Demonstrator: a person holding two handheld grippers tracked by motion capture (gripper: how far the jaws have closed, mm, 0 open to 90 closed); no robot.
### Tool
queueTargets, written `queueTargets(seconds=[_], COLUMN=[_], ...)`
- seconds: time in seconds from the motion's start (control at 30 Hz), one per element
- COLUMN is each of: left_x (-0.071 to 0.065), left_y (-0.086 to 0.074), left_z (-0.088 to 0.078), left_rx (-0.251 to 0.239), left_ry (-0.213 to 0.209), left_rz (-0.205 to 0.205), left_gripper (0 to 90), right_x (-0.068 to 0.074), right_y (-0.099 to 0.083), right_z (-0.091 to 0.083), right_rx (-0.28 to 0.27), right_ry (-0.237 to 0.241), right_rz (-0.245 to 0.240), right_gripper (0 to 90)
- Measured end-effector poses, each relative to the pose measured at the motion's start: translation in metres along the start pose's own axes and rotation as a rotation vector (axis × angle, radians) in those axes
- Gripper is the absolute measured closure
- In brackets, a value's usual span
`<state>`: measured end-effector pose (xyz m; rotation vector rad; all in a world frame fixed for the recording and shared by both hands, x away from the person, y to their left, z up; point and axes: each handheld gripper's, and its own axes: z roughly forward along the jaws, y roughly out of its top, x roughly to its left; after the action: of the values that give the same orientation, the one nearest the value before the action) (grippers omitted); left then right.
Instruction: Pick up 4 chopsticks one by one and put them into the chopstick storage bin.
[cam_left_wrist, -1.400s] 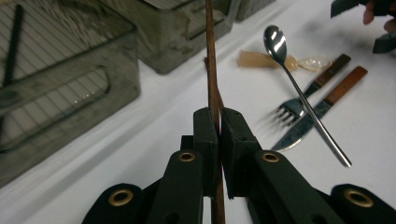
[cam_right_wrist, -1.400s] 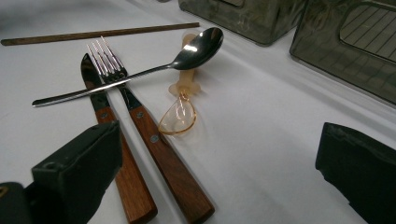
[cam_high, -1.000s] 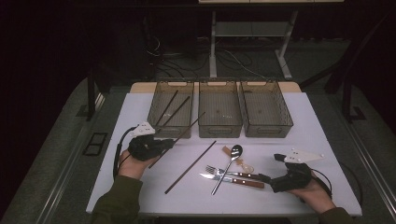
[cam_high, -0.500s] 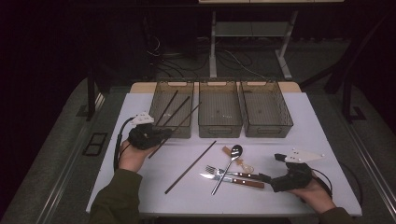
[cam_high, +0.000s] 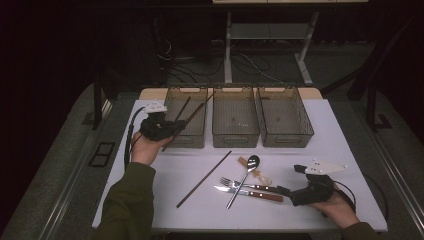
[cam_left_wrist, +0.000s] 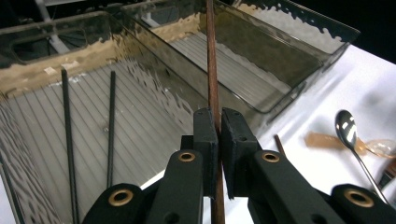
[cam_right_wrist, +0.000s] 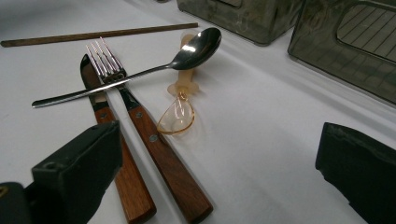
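Over the far-left bin (cam_high: 186, 116), your left gripper (cam_left_wrist: 217, 126) pinches a brown chopstick (cam_left_wrist: 211, 65); right gripper (cam_right_wrist: 219, 182) gapes empty near the knife (cam_right_wrist: 119, 154). No writing readable.

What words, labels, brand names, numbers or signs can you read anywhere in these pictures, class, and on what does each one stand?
None: no readable text on the three bins, the fork, knife, spoon, chopsticks or white table.
Small pale scraps on a bin floor: too blurred to read.
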<state>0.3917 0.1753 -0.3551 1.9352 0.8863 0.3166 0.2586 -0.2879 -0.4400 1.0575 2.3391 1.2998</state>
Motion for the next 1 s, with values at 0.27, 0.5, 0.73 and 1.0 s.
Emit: queueTargets(seconds=[0.27, 0.5, 0.73, 1.0], left_x=[0.013, 0.030, 0.042, 0.055], left_y=[0.017, 0.023, 0.027, 0.024], left_z=[0.016, 0.032, 0.041, 0.048], left_rx=[0.009, 0.016, 0.025, 0.046], left_ry=[0.026, 0.065, 0.092, 0.157], left_rz=[0.014, -0.009, -0.036, -0.048], left_gripper=[84.6, 84.6, 84.6, 84.5], right_x=[0.000, 0.001, 0.001, 0.001], right_y=[0.000, 0.000, 0.000, 0.000], right_z=[0.000, 0.000, 0.000, 0.000], right_rx=[0.002, 0.000, -0.002, -0.002], right_ry=[-0.001, 0.003, 0.007, 0.010], right_rz=[-0.007, -0.007, -0.007, -0.006], right_gripper=[0.8, 0.8, 0.8, 0.8])
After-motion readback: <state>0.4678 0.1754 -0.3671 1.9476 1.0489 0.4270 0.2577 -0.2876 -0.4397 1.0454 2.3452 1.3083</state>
